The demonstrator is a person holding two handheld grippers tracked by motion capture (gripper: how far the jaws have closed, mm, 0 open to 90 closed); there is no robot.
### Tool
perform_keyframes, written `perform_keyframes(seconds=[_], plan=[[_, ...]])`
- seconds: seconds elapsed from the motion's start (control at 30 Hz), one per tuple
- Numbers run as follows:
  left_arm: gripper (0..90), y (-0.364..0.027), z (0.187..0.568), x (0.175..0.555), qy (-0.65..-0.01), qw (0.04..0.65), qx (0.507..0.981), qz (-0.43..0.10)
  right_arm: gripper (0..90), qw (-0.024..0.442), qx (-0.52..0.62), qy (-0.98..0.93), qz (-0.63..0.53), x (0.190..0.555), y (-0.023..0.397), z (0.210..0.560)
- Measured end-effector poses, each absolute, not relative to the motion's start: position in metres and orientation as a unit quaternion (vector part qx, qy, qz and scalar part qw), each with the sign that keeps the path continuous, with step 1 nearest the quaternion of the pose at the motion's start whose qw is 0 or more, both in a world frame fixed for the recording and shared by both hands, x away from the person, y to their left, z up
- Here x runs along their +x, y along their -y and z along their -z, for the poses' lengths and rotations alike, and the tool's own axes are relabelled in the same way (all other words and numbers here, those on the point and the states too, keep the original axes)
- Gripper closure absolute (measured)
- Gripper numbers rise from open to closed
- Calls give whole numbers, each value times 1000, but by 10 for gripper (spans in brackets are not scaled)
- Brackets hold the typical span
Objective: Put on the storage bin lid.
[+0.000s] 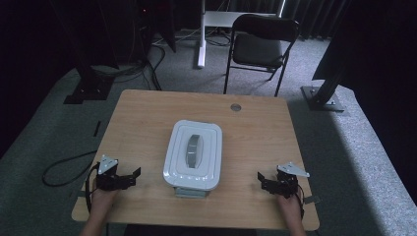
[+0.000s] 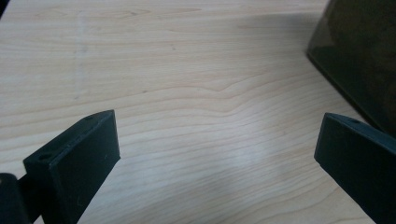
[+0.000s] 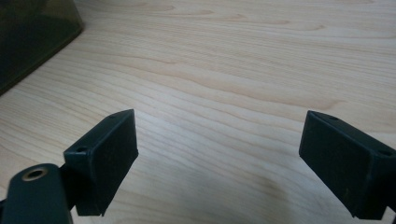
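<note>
Wooden desk (image 1: 147, 118) carries one white lidded box (image 1: 193, 152) at its middle — between two tools, the left tool (image 1: 132, 178) and right tool (image 1: 263, 181), each near it, jaws apart, gripping nothing.

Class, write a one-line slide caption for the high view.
White lidded box mid-table, flanked by the open left gripper and right gripper.

White lidded box (image 1: 193, 156) between claws

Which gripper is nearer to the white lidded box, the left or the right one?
Left. The left gripper sits just left of the box; the right gripper is farther off at its right.
</note>
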State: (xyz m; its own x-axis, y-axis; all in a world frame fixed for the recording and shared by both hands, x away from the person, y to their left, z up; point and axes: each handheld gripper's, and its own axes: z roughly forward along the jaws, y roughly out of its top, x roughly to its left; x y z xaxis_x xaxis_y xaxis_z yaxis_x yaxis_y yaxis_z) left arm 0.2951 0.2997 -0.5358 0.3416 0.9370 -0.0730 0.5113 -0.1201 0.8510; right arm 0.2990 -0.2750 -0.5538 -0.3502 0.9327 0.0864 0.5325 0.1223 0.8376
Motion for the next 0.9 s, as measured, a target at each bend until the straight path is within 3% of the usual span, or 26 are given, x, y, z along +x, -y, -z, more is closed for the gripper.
perform_keyframes(seconds=[0.9], plan=[[7,-337,547,278,-579,362,680,-266,108,283,611,-639,-372,272,333,561]])
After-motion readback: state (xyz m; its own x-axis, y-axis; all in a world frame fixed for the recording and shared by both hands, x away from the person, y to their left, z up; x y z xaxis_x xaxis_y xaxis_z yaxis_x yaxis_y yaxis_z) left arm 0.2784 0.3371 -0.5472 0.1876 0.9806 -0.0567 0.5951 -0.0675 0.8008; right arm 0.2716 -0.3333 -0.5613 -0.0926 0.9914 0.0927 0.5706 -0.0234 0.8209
